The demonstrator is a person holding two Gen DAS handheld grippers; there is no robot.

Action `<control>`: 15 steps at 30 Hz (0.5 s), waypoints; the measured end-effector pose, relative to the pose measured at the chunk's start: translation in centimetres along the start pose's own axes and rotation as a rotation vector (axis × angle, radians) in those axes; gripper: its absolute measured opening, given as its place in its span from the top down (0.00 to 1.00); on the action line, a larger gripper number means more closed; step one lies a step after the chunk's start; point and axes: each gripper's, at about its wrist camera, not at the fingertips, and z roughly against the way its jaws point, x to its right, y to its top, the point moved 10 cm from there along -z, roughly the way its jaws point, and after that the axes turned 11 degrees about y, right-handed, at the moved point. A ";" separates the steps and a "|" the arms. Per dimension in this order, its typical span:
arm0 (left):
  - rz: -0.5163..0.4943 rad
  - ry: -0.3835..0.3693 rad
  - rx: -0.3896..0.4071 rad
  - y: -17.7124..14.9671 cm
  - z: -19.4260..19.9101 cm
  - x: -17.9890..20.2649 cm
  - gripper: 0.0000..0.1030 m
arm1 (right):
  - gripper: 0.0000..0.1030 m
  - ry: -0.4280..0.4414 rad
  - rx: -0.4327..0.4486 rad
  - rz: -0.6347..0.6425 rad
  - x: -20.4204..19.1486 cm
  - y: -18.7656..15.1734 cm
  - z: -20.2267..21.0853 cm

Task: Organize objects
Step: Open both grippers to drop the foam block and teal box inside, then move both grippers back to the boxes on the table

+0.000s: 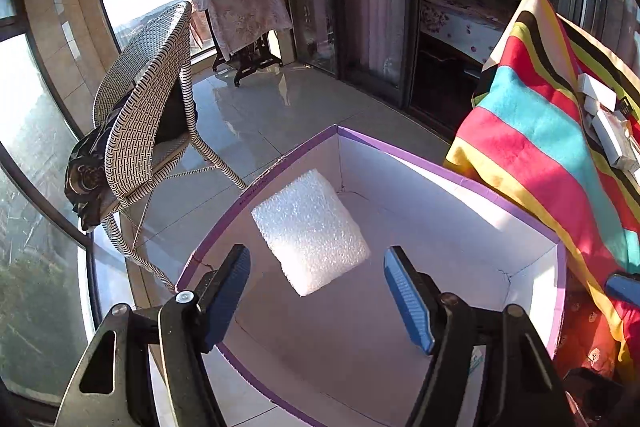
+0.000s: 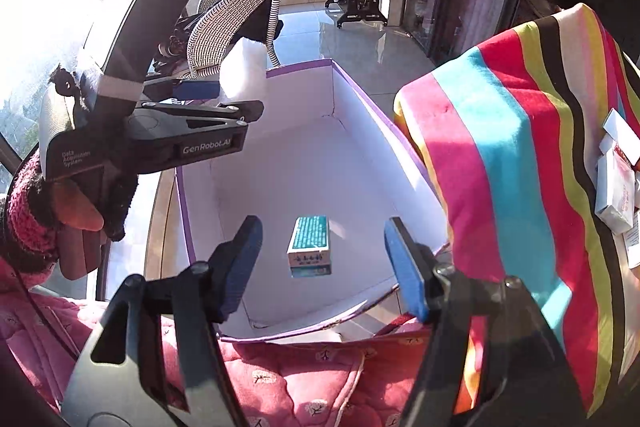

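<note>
1. A large open box (image 1: pixel 420 163) with purple edges and white inner walls stands on the tiled floor, just beside a table draped in a striped cloth (image 1: pixel 532 147).
2. The left gripper (image 1: pixel 316 291) hangs over the box with its jaws spread apart. A white foam block (image 1: pixel 312 231) shows between and beyond the blue pads, and neither pad touches it. It looks to be in mid-air above the box floor, though this view alone does not settle that.
3. In the right wrist view the same foam block (image 2: pixel 244 71) sits just past the left gripper's tips, above the far left corner of the box, free of the fingers.
4. The right gripper (image 2: pixel 320 263) also points down into the box, jaws apart and holding nothing.
5. A small teal and white carton (image 2: pixel 310 245) appears between the right gripper's pads, apart from both, over the white box bottom near the front wall.
6. Several small white cartons (image 2: pixel 616 187) lie on the striped cloth at the right edge.
7. A woven chair (image 1: pixel 148 115) stands on the floor beyond the box, by the windows.
8. A hand (image 2: pixel 76 215) in a dark fingerless glove and pink knitted cuff holds the left gripper's handle.
</note>
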 end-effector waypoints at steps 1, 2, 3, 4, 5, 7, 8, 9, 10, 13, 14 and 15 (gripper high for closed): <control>0.003 0.010 0.019 0.3 0.3 -0.1 0.20 | 0.32 0.001 0.016 -0.014 0.4 0.0 0.4; -0.005 0.011 0.036 0.5 0.6 0.2 0.19 | 0.32 -0.004 0.032 -0.028 0.9 0.0 0.9; -0.020 0.007 0.048 0.7 1.0 0.7 0.19 | 0.32 -0.015 0.050 -0.044 1.5 -0.1 1.5; -0.040 -0.004 0.056 0.7 1.3 1.4 0.19 | 0.31 -0.027 0.063 -0.062 2.2 -0.2 2.1; -0.058 -0.023 0.053 0.7 1.5 2.4 0.18 | 0.30 -0.039 0.076 -0.083 3.0 -0.3 2.5; -0.090 -0.088 0.032 0.4 2.0 4.9 0.18 | 0.29 -0.068 0.104 -0.144 5.0 -1.0 3.9; -0.099 -0.123 0.018 0.2 2.4 6.4 0.18 | 0.29 -0.083 0.111 -0.180 6.2 -1.6 4.7; -0.118 -0.163 0.010 -0.1 3.1 8.1 0.18 | 0.29 -0.099 0.118 -0.219 7.3 -2.2 5.4; -0.145 -0.202 0.004 -0.3 3.7 9.8 0.18 | 0.29 -0.116 0.126 -0.255 8.5 -2.8 6.1; -0.259 -0.303 -0.001 -0.8 6.0 15.6 0.18 | 0.29 -0.196 0.164 -0.382 13.2 -4.9 8.8; -0.300 -0.335 -0.002 -1.0 6.9 17.4 0.18 | 0.29 -0.236 0.174 -0.430 14.9 -5.9 9.9; -0.344 -0.376 -0.009 -1.3 7.8 19.6 0.18 | 0.28 -0.280 0.182 -0.481 16.6 -7.1 11.0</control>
